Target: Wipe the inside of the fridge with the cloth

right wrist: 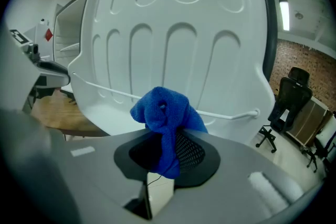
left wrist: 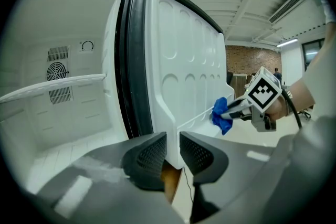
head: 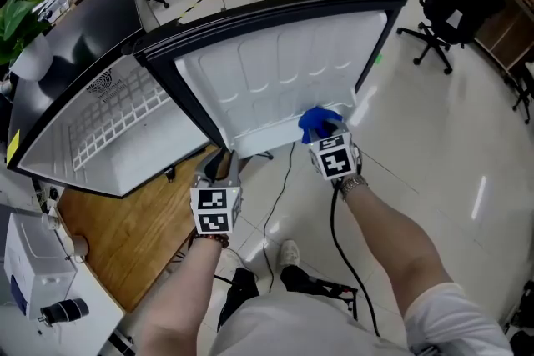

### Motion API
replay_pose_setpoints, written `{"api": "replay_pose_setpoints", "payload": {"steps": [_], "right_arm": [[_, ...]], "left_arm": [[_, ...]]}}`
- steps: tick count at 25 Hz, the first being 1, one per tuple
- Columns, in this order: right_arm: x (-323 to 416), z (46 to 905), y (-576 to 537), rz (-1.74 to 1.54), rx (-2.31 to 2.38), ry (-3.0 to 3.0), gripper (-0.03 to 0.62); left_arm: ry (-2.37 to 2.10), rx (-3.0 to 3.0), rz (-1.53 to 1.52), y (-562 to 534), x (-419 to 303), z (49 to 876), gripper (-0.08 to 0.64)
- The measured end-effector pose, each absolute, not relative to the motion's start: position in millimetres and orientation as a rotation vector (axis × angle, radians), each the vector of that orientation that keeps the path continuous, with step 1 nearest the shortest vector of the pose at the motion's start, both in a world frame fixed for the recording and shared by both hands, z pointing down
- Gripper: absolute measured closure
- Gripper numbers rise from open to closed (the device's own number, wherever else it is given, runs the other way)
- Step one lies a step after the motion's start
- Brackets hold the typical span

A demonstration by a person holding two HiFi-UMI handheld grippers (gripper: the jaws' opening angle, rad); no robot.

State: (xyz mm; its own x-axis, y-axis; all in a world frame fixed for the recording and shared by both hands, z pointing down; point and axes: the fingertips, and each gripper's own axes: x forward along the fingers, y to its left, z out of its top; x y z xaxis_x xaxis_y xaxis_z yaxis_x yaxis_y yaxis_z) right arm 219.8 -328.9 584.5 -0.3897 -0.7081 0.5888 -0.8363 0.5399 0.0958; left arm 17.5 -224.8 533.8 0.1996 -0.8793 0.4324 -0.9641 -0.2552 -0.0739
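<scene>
Left gripper (head: 222, 172): nearest me, down at 7 o'clock in the head view. Its jaws are nipped onto the bottom corner of the fridge door (head: 284, 71), and the white edge fills the gap between the pads. I'd say it is steadying the door.
Right gripper (head: 329, 137): jaws pinching the blue cloth (head: 315, 122), which bunches out past the tips in a loose wad.
Cloth's place: low on the door's inner liner, right at the door rail (right wrist: 226, 114). It seems to touch there, though I can't swear to the contact.
Relation that matters: the liner sits dead ahead, at 12 o'clock of the right gripper. The rail's long axis runs across from 9 to 3 o'clock, so a wipe would probably travel sideways along it. The fridge cabinet (head: 117, 137) lies off at 9 o'clock, nearer the left gripper, which is busy with the door.
Arm pose: right forearm (head: 392, 238) stretched forward, gripper tipped downward; left forearm (head: 179, 296) tucked closer to the body.
Progress: door liner in hand, cabinet likely yet to do.
</scene>
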Motion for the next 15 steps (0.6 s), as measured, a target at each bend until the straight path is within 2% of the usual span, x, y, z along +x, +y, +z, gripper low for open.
{"api": "replay_pose_setpoints", "payload": {"steps": [15], "right_arm": [[266,583,-343,0.332,1.371,-2.093,0.525]], "left_arm": [[-1.761,2.230,0.541,-217,27,537,0.474]]}}
